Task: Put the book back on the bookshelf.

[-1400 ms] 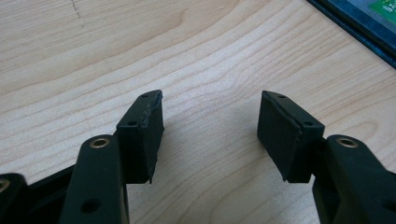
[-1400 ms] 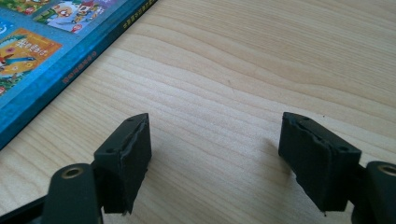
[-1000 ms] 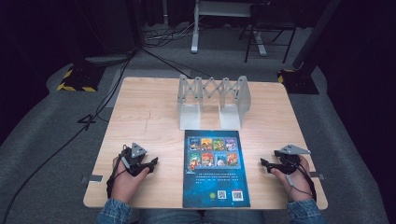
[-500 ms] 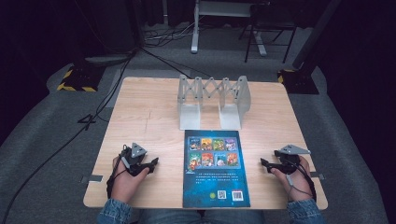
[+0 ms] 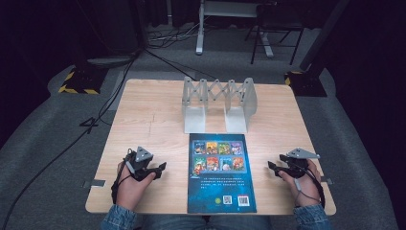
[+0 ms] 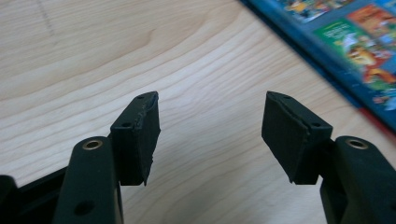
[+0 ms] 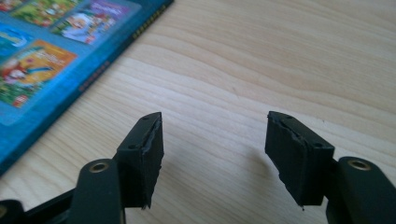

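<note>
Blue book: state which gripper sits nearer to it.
Left. The left gripper rests just off the blue book's left edge; the right gripper lies slightly farther off its right edge.

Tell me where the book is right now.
In the high view, the blue book lies flat at the table's near edge, between both grippers, just before the grey rack.

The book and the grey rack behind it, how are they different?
The book lies flat on the table, near the person; the grey rack stands upright farther back. The book is blue with colourful pictures; the rack is plain grey with a criss-cross back. Both sit mid-table, and neither the left claw nor the right claw touches them.
</note>
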A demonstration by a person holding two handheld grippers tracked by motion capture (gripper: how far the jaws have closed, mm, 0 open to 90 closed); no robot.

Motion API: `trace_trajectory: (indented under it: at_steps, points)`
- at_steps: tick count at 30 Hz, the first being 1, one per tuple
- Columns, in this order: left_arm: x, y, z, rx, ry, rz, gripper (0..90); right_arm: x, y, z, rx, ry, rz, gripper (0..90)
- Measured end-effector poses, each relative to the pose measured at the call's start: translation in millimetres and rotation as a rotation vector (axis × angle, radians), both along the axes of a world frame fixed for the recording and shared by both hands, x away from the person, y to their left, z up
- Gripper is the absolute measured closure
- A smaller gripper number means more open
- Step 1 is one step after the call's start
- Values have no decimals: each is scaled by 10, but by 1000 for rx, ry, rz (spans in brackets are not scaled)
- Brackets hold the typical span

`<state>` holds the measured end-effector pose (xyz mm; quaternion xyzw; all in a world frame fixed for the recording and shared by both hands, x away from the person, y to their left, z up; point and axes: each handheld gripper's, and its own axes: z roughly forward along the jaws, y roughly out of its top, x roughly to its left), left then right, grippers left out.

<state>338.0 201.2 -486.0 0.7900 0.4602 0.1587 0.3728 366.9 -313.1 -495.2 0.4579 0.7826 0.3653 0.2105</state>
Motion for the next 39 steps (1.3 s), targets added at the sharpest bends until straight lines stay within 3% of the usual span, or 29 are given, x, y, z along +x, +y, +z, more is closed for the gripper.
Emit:
trace_trajectory:
  at_steps: [5, 6, 9, 12, 15, 16, 18, 21, 23, 27, 29, 32, 36, 39]
  points:
    - [-57, -166, 70, -29, 7, -42, 389, -28, 89, 66, 32, 26, -8, 362]
    - [-92, -297, 82, -39, 16, -78, 389, -35, 155, 87, 50, 25, 11, 363]
    - [-123, -406, 84, -32, 30, -114, 385, -37, 275, 100, 54, 29, 36, 363]
    - [-239, -638, 94, -8, 42, -179, 373, -35, 405, 96, 48, 39, 63, 363]
    - [-366, -818, 69, 47, 38, -240, 364, -31, 536, 84, 41, 40, 88, 364]
    - [-366, -818, 69, 47, 38, -240, 363, -31, 536, 84, 41, 40, 88, 364]
    - [-421, -905, 13, 90, 53, -255, 362, -26, 657, 67, 28, 45, 110, 364]
    - [-459, -940, -34, 88, 72, -251, 365, -25, 759, 50, 33, 58, 129, 362]
    - [-528, -965, -22, 92, 84, -277, 362, -18, 802, 33, 33, 67, 134, 357]
    - [-649, -1021, 0, 109, 67, -313, 339, 3, 853, -8, 36, 83, 124, 341]
    - [-716, -1056, -3, 126, 83, -339, 323, 6, 864, -7, 36, 86, 126, 340]
    - [-689, -1055, -35, 108, 90, -327, 295, 5, 893, -19, 55, 99, 123, 322]
    - [-621, -979, -73, 42, 121, -281, 290, 10, 920, -29, 69, 111, 124, 305]
    - [-587, -934, -77, 24, 128, -263, 353, 14, 928, -31, 71, 109, 125, 307]
